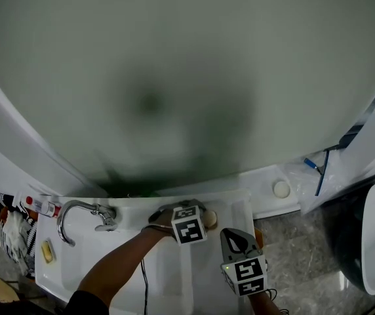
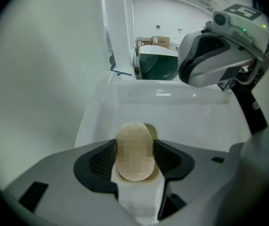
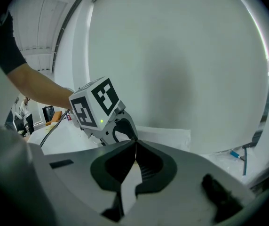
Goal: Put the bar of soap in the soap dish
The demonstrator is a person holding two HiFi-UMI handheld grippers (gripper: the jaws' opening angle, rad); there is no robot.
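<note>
Two tools: the left tool [image 2: 134, 147] clamps the oval beige bar of soap [image 2: 134, 166] over the white ceramic sink counter [image 2: 172, 112] near its back edge; the right tool [image 3: 135, 147] is clenched, empty.

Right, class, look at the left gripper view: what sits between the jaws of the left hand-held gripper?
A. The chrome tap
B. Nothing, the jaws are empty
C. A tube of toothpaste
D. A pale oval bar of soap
D: in the left gripper view the left hand-held gripper has its two dark jaws pressed against the sides of the pale oval bar of soap.
</note>
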